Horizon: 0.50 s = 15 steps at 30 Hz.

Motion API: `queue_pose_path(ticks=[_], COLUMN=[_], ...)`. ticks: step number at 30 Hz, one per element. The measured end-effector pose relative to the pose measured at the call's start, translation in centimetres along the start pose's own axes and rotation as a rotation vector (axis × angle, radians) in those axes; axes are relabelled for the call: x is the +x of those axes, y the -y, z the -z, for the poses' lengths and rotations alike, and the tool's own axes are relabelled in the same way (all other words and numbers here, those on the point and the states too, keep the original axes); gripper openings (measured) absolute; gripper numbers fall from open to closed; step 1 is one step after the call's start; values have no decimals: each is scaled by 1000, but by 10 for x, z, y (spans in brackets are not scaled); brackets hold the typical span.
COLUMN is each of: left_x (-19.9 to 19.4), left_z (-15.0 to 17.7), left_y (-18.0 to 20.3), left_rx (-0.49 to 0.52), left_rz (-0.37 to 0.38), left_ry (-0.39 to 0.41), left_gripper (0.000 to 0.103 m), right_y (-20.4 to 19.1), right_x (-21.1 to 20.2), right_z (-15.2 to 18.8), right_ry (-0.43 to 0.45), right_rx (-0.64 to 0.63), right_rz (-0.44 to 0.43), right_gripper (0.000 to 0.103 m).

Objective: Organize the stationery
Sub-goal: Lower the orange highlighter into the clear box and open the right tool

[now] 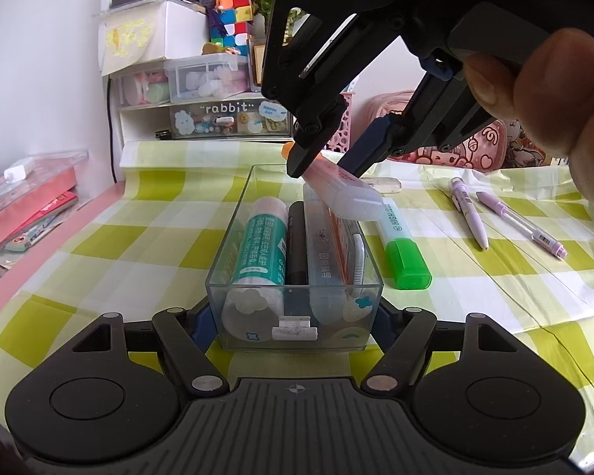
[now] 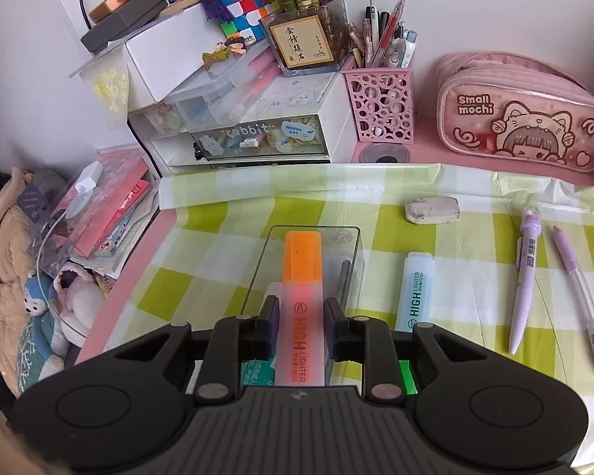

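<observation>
A clear plastic box [image 1: 233, 221] sits on the green checked cloth, holding a teal glue stick [image 1: 259, 245], a black pen [image 1: 297, 245] and other items. My left gripper [image 1: 293, 324] is shut on the box's near end. My right gripper [image 2: 300, 324] is shut on an orange highlighter [image 2: 301, 277] and holds it tilted over the box [image 2: 257, 277]; it also shows in the left wrist view [image 1: 328, 162], highlighter [image 1: 340, 190] resting on the box contents. A green highlighter [image 1: 402, 245] lies right of the box.
Two purple pens [image 2: 524, 277] [image 2: 578, 297] and a white eraser [image 2: 431, 209] lie on the cloth to the right. A pink pen holder [image 2: 380, 103], a pink pencil case [image 2: 522, 118], drawers [image 2: 257, 134] and books [image 2: 111, 206] line the back and left.
</observation>
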<state>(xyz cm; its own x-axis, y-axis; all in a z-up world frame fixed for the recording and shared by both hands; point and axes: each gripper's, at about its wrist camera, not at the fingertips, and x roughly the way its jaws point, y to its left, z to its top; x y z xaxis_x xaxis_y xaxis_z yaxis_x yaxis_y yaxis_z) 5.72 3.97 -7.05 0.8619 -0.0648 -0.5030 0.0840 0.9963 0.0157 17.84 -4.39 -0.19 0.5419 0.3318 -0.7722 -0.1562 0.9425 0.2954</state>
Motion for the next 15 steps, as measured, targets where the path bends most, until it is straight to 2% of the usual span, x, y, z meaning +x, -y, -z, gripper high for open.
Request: queue_pose_path(ticks=[6,15], left_x=[1,1], left_z=[0,0], left_y=[-1,0], left_rx=[0,0], left_rz=[5,5], left_ry=[0,0], left_gripper=[72,72], right_y=[-7,-10], right_x=[3,-2], right_z=[0,1], right_ry=[-14,36], right_rx=[-16,-75], right_rz=[16,49], right_gripper=[18,18])
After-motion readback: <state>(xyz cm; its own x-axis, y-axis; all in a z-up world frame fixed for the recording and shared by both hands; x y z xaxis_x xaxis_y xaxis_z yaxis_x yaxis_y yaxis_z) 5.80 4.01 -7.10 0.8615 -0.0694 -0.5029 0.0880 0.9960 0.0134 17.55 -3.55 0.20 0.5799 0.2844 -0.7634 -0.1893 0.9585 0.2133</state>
